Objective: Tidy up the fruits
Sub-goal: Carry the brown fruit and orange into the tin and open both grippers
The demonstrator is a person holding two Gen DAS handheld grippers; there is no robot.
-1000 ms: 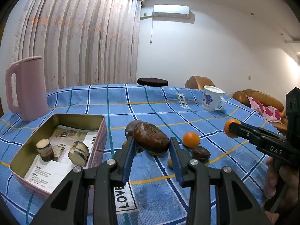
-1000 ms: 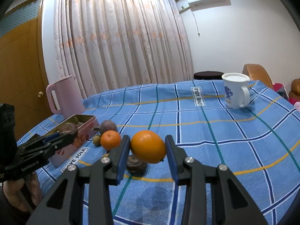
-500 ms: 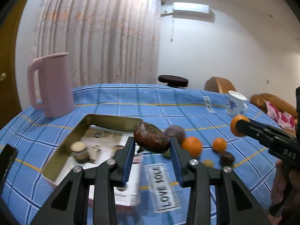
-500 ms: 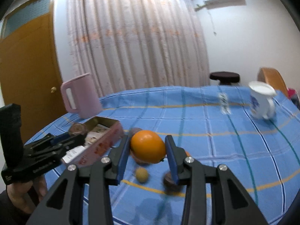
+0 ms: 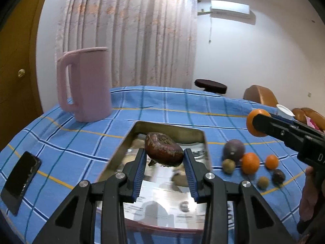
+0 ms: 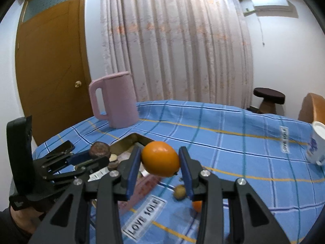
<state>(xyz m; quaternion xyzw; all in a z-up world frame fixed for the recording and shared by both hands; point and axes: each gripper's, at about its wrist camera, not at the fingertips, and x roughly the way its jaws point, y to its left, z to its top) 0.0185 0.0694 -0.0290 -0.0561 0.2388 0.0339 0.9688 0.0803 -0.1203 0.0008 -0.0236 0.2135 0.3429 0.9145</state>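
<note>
My left gripper (image 5: 164, 155) is shut on a dark brown wrinkled fruit (image 5: 163, 149) and holds it above the open metal tin (image 5: 142, 127). The right gripper (image 6: 160, 158) is shut on a large orange (image 6: 160, 158), raised over the tablecloth just right of the tin (image 6: 121, 142). In the left wrist view the right gripper (image 5: 258, 125) comes in from the right with the orange (image 5: 251, 122). On the cloth beside the tin lie a purple fruit (image 5: 233, 149), two small oranges (image 5: 250, 163), two small tan fruits (image 5: 229, 165) and a dark one (image 5: 278, 176). Several pieces lie in the tin, blurred.
A pink jug (image 5: 85, 85) stands behind the tin on the blue checked tablecloth (image 5: 172, 103). A black phone (image 5: 20, 181) lies near the left table edge. A white mug (image 6: 316, 144) stands at the right. A stool (image 6: 268, 97) and brown chairs are beyond the table.
Both grippers have swung left with their fruits still held. The tin has come from the left side to directly under my left gripper, and the loose fruits now lie to the right.
</note>
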